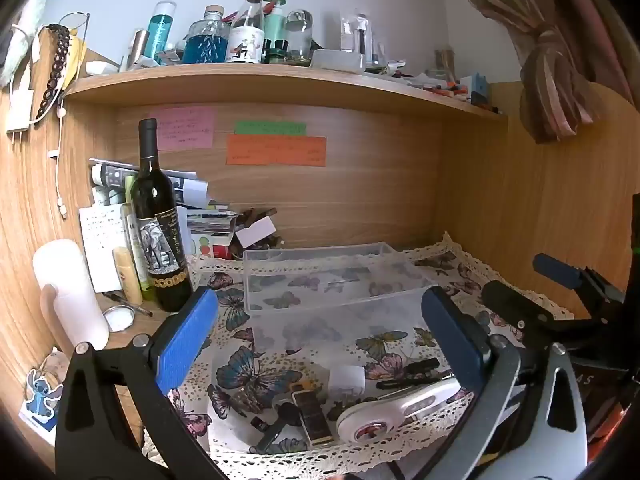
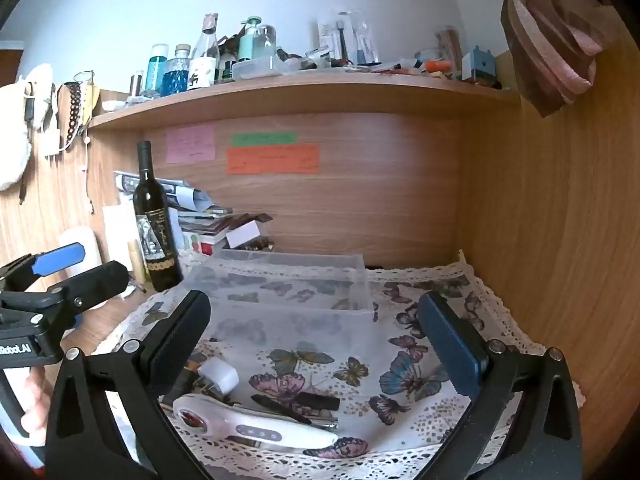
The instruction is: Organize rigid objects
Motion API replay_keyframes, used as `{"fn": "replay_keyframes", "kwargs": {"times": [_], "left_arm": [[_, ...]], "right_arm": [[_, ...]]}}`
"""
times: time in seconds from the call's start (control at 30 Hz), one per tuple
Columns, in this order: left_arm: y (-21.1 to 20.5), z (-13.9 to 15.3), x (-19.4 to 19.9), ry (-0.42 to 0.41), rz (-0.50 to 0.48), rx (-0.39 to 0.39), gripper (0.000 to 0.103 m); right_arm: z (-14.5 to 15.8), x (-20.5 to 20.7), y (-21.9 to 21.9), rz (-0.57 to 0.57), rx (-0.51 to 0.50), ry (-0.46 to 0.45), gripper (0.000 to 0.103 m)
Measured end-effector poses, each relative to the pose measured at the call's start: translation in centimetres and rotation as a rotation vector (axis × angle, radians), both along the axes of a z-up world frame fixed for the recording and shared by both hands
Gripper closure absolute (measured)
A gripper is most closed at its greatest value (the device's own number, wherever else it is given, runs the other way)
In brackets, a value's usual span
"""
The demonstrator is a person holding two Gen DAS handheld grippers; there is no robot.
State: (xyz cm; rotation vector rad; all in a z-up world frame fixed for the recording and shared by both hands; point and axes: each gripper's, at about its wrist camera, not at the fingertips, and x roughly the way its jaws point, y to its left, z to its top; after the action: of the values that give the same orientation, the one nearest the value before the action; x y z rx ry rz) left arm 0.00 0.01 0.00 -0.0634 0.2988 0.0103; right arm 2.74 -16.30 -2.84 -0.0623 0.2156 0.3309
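Note:
A clear plastic bin [image 1: 320, 276] [image 2: 288, 284] stands empty on the butterfly cloth [image 1: 256, 376] [image 2: 404, 376]. In front of it lie small items: a white handheld device with a red round head [image 1: 396, 408] [image 2: 256, 428], a white cube [image 1: 347, 378] [image 2: 219, 375], a brown rectangular lighter-like piece [image 1: 312, 416], a black clip [image 1: 416, 368] [image 2: 316, 400] and dark small parts [image 1: 276, 424]. My left gripper [image 1: 320, 344] is open above these items, empty. My right gripper [image 2: 320, 344] is open, empty, over the cloth to their right. Each gripper shows in the other's view.
A dark wine bottle [image 1: 162, 224] [image 2: 154, 220] stands left of the bin, with a white bottle [image 1: 68, 288], tubes and stacked papers [image 1: 200, 208]. Wooden walls close the back and right. A shelf [image 1: 280, 80] above carries many bottles.

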Motion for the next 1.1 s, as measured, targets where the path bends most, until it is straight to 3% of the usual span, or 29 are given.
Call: {"fn": "replay_keyframes", "kwargs": {"times": [1.1], "left_arm": [[0.3,-0.1,-0.4,-0.022,0.013,-0.014,0.0]], "right_arm": [[0.0,-0.3,0.1,0.007,0.005,-0.016,0.0]]}}
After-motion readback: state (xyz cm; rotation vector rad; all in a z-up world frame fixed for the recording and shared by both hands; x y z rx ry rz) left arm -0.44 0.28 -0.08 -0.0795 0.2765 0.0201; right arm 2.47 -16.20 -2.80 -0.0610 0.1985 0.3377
